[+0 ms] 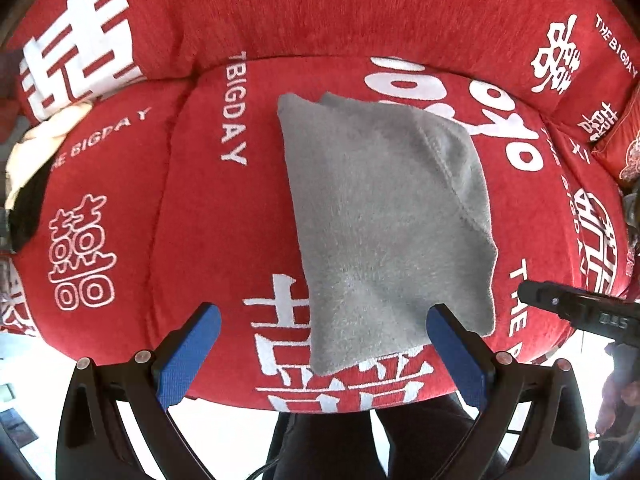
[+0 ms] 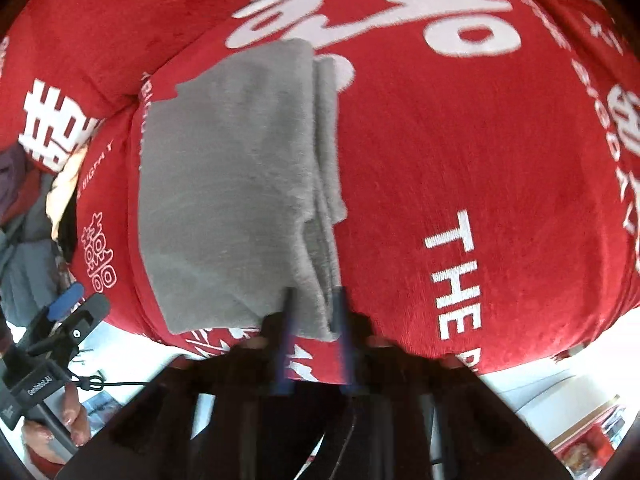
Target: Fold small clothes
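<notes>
A grey fleece garment [image 1: 384, 216] lies folded on the red sofa seat [image 1: 224, 240]. My left gripper [image 1: 324, 316] is open, its blue pads on either side of the garment's near edge, above it. My right gripper [image 2: 314, 312] has its blue fingers close together on the garment's near right corner [image 2: 316, 304]; the view is blurred. The garment also shows in the right wrist view [image 2: 224, 184]. The right gripper shows at the right edge of the left wrist view [image 1: 532, 296]. The left gripper shows at the lower left of the right wrist view [image 2: 76, 304].
The sofa backrest [image 1: 320, 8] rises behind the seat. More clothes [image 1: 32, 160] are piled at the sofa's left end. A red cushion [image 1: 620, 148] sits at the right. The seat's front edge drops to a white floor [image 1: 224, 432].
</notes>
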{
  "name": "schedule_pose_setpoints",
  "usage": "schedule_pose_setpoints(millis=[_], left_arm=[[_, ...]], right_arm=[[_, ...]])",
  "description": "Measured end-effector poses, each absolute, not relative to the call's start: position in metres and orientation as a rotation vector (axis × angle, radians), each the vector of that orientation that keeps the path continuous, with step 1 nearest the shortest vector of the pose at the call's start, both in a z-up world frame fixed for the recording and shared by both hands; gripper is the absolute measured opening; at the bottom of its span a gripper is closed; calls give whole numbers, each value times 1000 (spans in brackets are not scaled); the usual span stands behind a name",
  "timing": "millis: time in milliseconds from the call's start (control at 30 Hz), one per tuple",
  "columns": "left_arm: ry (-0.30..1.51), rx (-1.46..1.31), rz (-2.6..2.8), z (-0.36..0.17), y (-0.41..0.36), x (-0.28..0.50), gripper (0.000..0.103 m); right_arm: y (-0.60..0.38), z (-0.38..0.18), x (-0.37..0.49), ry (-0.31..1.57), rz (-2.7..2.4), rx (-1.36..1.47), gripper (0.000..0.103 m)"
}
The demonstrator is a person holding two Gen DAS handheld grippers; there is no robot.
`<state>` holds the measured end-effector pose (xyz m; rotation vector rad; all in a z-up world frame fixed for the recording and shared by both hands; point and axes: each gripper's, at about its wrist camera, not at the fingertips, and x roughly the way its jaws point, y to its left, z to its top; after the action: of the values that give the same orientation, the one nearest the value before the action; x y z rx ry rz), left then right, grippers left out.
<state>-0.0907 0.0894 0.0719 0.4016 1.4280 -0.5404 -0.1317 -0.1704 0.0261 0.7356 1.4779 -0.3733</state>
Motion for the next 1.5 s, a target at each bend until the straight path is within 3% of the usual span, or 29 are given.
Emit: schedule_pose_setpoints(millis=[67,233,300,800,1500], left_arm=[[1426,399,-531,80,88,-91,103],[1429,388,-500,99,88,-92,103],[1430,390,-484,105,88,-92,103],[1447,384,-450,134,100,-97,103],[1413,389,-421,150,108,-93,103]], right_arm=[[-163,40,-124,1447,-374,713,77],[-153,61,-110,1411,-396,678,86],[-150,71,-108,1396,-414,646,102],[-126,115,-99,1472,-455,519,103],[-118,134,-94,1472,-480,476,103]])
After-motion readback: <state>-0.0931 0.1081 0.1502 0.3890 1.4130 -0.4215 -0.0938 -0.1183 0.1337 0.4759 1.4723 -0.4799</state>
